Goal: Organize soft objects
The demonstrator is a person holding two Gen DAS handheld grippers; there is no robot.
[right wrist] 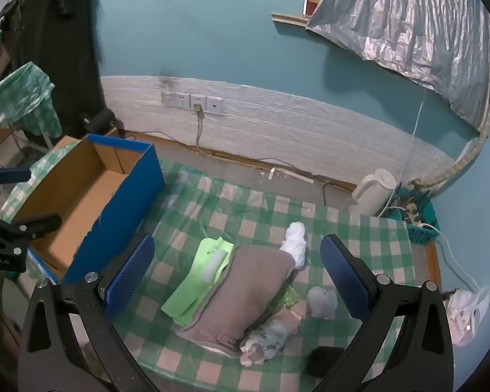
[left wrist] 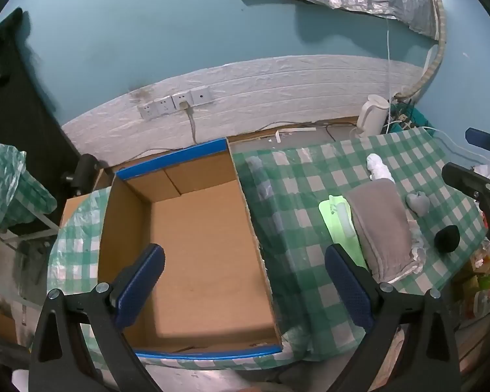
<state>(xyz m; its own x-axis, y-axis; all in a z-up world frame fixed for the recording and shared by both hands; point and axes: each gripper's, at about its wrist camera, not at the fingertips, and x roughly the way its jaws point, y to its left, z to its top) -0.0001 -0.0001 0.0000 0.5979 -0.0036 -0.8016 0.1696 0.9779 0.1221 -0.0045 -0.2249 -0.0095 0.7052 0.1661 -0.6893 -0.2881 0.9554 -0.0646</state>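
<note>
while both tongs hang over the table, we see our left gripper (left wrist: 245,277) in the lower half of the left wrist view with its blue-padded jaws spread wide and nothing between them; below it sits the open cardboard box with blue outer walls (left wrist: 192,248), its brown floor bare. the box fills the lower centre of that frame and shows at the left of the right wrist view (right wrist: 81,202).

our right gripper (right wrist: 236,277) is released as well, jaws wide apart, gripping nothing. framed between its fingers in the lower centre of the right wrist view lies the pile of soft things on the green-and-white checked plastic tablecloth (right wrist: 245,215): a folded grey-brown towel (right wrist: 245,294) resting partly on a light green folded cloth (right wrist: 199,281), with a white rolled sock (right wrist: 295,240) touching the towel's upper right corner. just right of the towel sits a small pale grey sock ball (right wrist: 321,302), and at the towel's lower right edge lies a patterned grey-and-cream cloth roll (right wrist: 268,336). a black soft lump (right wrist: 323,359) sits at the bottom, partly hidden by the right finger.

in the left wrist view the same pile sits at the right of the frame, apart from the box, the towel (left wrist: 382,232) beside the green cloth (left wrist: 338,225). a white electric kettle (right wrist: 372,192) stands near the wall at the upper right.
</note>
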